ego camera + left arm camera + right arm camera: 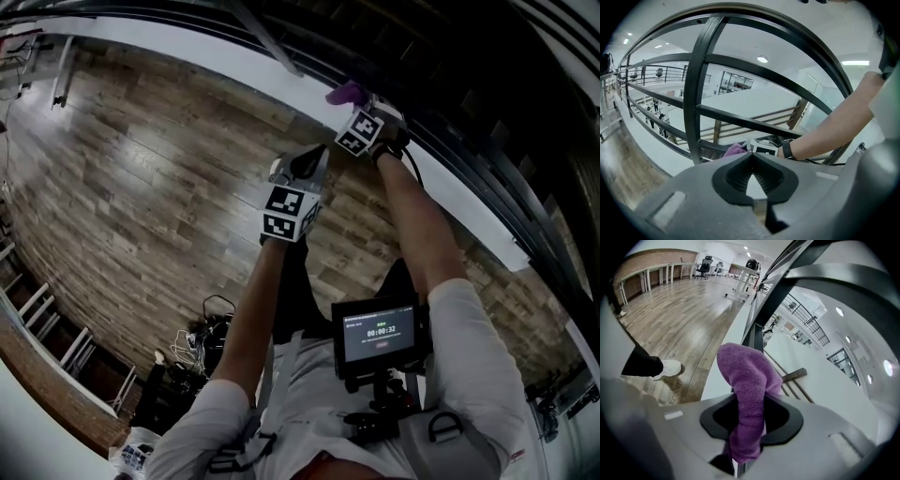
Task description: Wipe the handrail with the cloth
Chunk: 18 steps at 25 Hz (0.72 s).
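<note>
The black handrail runs slantwise across the top of the head view, on a railing of dark bars. My right gripper is up at the rail, shut on a purple cloth. In the right gripper view the cloth stands up between the jaws of the right gripper and hangs down below them, in front of a railing post. My left gripper hovers lower and nearer to me, over the floor, shut with nothing in it. Past the left gripper I see the cloth and the right forearm.
A white kerb runs under the railing, with wooden floor on my side. Cables and gear lie at the lower left. A small screen hangs at my chest. A shoe stands near the kerb. Beyond the railing there is an open drop with stairs.
</note>
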Motion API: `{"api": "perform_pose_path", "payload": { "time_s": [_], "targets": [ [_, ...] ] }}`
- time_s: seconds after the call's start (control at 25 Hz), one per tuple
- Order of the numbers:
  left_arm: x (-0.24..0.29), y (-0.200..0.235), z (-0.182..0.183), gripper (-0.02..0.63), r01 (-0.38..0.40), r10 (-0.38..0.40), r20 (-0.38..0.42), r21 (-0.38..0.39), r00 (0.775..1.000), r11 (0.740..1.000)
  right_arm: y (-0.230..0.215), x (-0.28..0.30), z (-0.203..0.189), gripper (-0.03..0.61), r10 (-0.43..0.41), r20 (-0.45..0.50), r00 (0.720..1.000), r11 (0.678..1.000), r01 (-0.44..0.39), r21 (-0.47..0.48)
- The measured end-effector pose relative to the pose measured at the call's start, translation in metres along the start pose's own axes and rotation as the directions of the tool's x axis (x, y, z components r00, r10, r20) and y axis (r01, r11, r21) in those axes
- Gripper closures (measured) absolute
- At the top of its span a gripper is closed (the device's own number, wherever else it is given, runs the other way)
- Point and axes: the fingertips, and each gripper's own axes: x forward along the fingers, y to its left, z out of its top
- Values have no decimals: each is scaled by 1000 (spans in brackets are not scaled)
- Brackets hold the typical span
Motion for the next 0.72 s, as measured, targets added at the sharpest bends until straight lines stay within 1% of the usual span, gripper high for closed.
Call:
{"api": "perform_pose_path", "payload": {
  "time_s": [0.2,0.48,0.72],
  "targets": [
    [14,-26,1,614,33,-33,-18,16,999,999,3,-11,-38,472,4,-25,1000,996,-2,84],
    [28,-63,-1,614,82,-80,-48,39,996,996,13,-29,-86,471,23,-63,998,990,-14,137],
    [39,-90,-9,614,119,-115,-79,54,990,991,16,-41,-130,471,5,-90,996,985,10,173]
  ]
}}
